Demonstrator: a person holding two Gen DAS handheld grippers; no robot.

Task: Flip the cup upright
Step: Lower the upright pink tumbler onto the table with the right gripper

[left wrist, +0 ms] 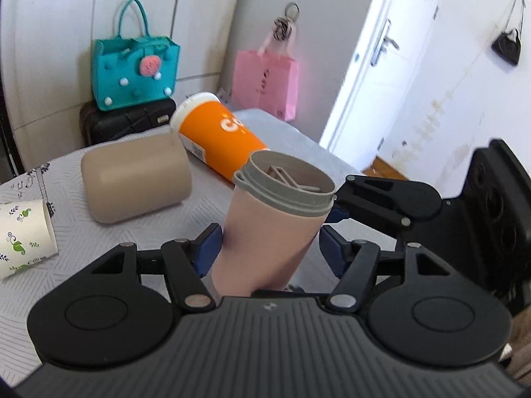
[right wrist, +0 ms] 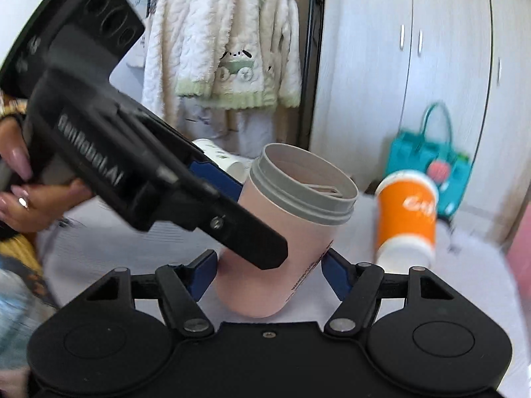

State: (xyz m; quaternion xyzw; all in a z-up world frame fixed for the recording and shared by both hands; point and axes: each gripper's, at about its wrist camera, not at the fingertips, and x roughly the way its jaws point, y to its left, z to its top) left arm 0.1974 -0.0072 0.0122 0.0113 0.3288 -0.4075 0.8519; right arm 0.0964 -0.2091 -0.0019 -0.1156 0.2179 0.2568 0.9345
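Observation:
A pink cup [left wrist: 265, 232] with a grey threaded rim stands nearly upright, mouth up, tilted a little, over the table. It also shows in the right wrist view [right wrist: 292, 232]. My left gripper [left wrist: 265, 248] has its blue pads against both sides of the cup's lower body. My right gripper [right wrist: 268, 272] also straddles the cup, its pads beside the body; the left pad touches and the right pad sits close. The left gripper's body [right wrist: 132, 172] crosses the right wrist view; the right gripper [left wrist: 381, 199] shows in the left view.
An orange cup [left wrist: 219, 136] and a beige cup [left wrist: 136, 179] lie on their sides on the grey tablecloth [left wrist: 99, 242]. A white leaf-print paper cup [left wrist: 23, 238] lies at the left. A teal bag [left wrist: 136, 66], a pink bag [left wrist: 265, 79] and a black case [left wrist: 126, 119] stand behind.

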